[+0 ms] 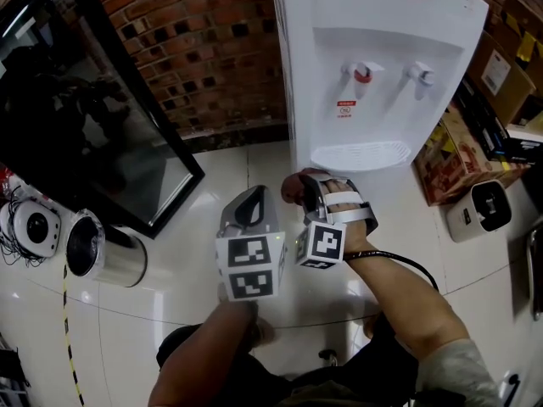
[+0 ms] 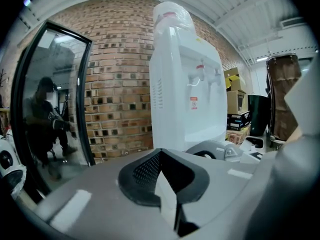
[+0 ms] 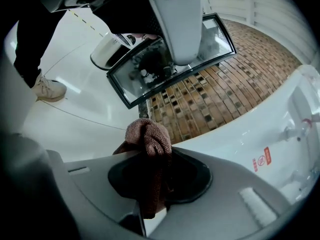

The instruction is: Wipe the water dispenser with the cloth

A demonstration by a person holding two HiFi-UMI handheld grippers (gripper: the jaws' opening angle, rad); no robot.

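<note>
The white water dispenser [image 1: 382, 66] stands against the brick wall, with a red tap and a white tap above its drip tray. My right gripper [image 1: 307, 185] is just in front of the dispenser's base and is shut on a bunched brown cloth [image 3: 149, 136], which sticks out past the jaw tips [image 1: 291, 187]. In the right gripper view the dispenser [image 3: 280, 134] fills the right side. My left gripper [image 1: 252, 195] is beside the right one, to its left, and is shut with nothing in it [image 2: 160, 153]. Ahead of the left gripper rises the dispenser [image 2: 185, 84].
A black-framed glass panel [image 1: 93, 108] leans on the brick wall at the left. A steel canister [image 1: 102, 251] and a round white device [image 1: 34, 225] lie on the glossy floor. Cardboard boxes [image 1: 458, 155] and a small white appliance [image 1: 479, 210] stand right of the dispenser.
</note>
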